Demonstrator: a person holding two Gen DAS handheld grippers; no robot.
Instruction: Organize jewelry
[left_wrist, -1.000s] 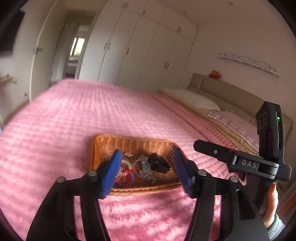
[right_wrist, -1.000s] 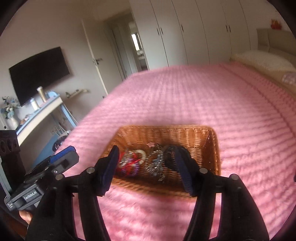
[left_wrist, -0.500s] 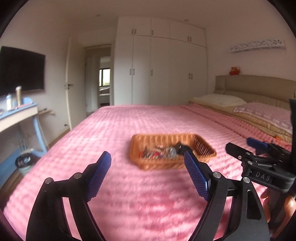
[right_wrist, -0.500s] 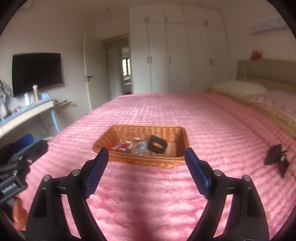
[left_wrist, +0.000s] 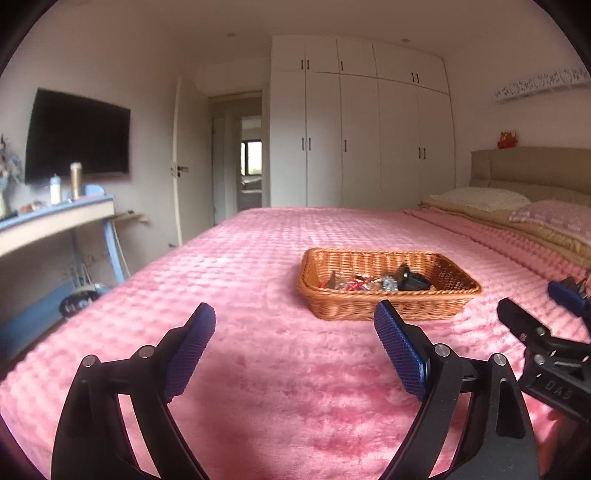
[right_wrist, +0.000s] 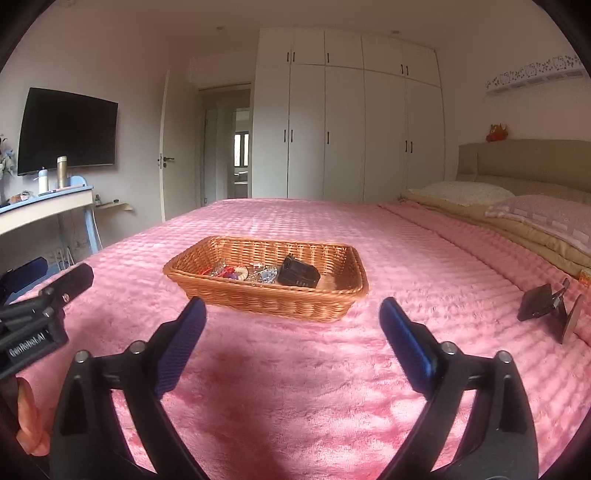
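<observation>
We've pulled both units back from the wicker basket (right_wrist: 266, 280) on the pink bed (right_wrist: 295, 387); a second ago they hovered right over it, now it sits well ahead. Left hand-held gripper (left_wrist: 295, 347) and right hand-held gripper (right_wrist: 291, 332) are both opening, near full spread, nothing between the pads. Jewelry pile (right_wrist: 243, 274) and a black box (right_wrist: 298, 276) lie inside the basket, so sorting looks done or paused.
</observation>
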